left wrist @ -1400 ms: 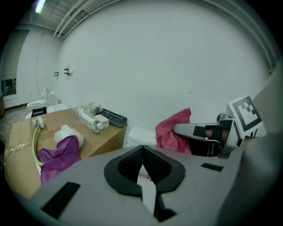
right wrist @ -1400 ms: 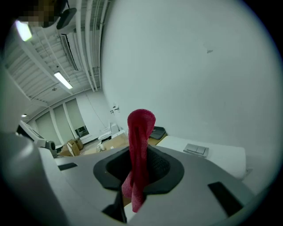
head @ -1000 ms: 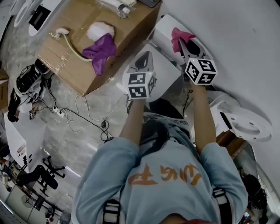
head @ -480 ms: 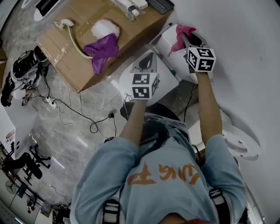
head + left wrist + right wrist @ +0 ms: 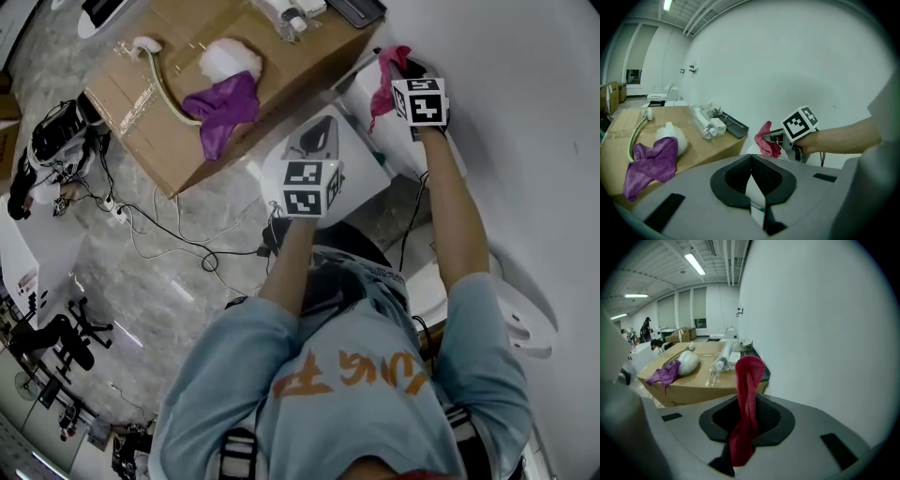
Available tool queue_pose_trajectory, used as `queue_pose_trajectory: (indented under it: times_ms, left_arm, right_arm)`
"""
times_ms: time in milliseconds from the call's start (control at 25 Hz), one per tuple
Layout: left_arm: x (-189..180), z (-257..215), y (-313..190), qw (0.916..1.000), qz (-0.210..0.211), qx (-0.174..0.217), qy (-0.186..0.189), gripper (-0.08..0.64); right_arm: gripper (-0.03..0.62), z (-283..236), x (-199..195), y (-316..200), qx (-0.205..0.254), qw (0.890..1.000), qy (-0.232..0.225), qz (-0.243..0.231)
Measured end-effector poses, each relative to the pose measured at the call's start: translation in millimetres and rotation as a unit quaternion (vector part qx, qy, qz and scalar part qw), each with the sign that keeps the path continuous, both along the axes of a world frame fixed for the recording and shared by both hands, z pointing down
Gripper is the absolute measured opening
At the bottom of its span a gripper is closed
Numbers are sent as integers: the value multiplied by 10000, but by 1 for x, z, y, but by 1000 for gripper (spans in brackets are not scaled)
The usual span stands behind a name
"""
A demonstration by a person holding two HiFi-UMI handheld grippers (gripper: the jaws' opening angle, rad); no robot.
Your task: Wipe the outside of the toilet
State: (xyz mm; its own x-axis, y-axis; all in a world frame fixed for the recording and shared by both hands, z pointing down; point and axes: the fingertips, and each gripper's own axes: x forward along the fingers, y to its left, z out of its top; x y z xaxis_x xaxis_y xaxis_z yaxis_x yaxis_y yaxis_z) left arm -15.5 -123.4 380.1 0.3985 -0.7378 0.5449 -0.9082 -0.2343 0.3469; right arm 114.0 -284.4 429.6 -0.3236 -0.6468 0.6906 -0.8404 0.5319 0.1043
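Note:
In the head view my right gripper point(image 5: 392, 73) is shut on a red cloth point(image 5: 382, 84), which hangs against the top of the white toilet point(image 5: 412, 155) by the wall. From the right gripper view the red cloth point(image 5: 747, 399) stands up between the pads of my right gripper point(image 5: 746, 414). My left gripper point(image 5: 317, 129) hovers lower and to the left of it, over the toilet's white lid point(image 5: 361, 178). Its jaws are shut with nothing in them, as the left gripper view shows of the left gripper point(image 5: 751, 158). That view also shows the right gripper point(image 5: 776, 137) with the red cloth point(image 5: 765, 140).
A big cardboard box point(image 5: 178, 112) stands left of the toilet with a purple cloth point(image 5: 220, 108), a white fluffy ball point(image 5: 228, 58), a hose point(image 5: 155, 80) and bottles point(image 5: 289, 13) on it. Cables point(image 5: 178, 248) trail over the floor. A white wall point(image 5: 525, 112) closes the right side.
My right gripper has carried the red cloth farther up along the toilet towards the wall. The left gripper has stayed about where it was, still shut.

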Motion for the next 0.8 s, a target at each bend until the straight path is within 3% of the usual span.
queue_pose_trajectory:
  times_ms: [240, 360, 520, 800]
  left_arm:
    - [13, 2, -5, 9997, 229, -18, -84, 26]
    - [19, 3, -7, 9996, 277, -28, -86, 26]
    - [28, 5, -9, 9993, 353, -50, -76, 26]
    - [40, 4, -7, 9987, 497, -38, -39, 26]
  right_arm:
    - [86, 19, 5, 1, -84, 9952, 756, -617]
    - [86, 21, 8, -2, -210, 9950, 648, -736]
    - [86, 25, 16, 0, -249, 9972, 427, -557]
    - [86, 23, 31, 13, -377, 9967, 547, -466]
